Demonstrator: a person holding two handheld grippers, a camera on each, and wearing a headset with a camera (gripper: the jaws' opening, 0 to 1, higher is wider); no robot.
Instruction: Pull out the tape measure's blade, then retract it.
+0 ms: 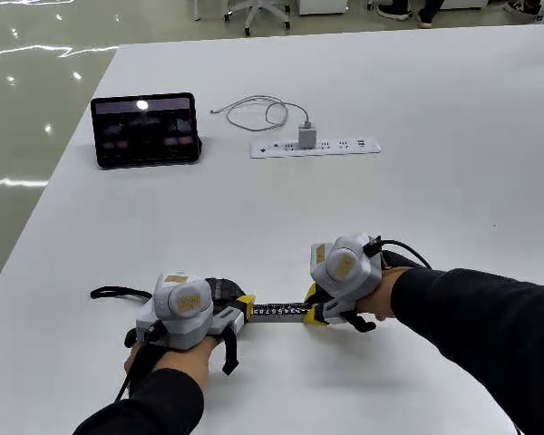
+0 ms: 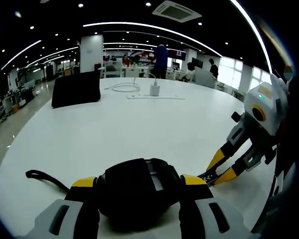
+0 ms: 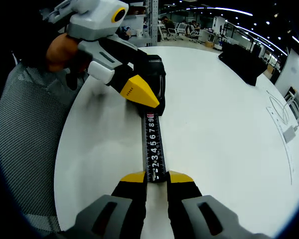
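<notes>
A black tape measure case (image 2: 139,189) lies on the white table, clamped between the yellow-tipped fingers of my left gripper (image 2: 139,181). In the head view the left gripper (image 1: 240,308) holds the case (image 1: 222,292) near the table's front edge. A short length of black blade (image 3: 153,144) with white numbers runs from the case (image 3: 152,79) to my right gripper (image 3: 152,177), which is shut on the blade's end. The blade (image 1: 277,311) spans the gap between the two grippers; the right gripper (image 1: 310,313) sits to the right. A black wrist strap (image 1: 118,293) trails left from the case.
A dark tablet (image 1: 146,129) stands at the back left of the table (image 1: 453,163). A white power strip (image 1: 315,147) with a charger and coiled white cable (image 1: 258,111) lies behind the middle. People and chairs are in the room beyond.
</notes>
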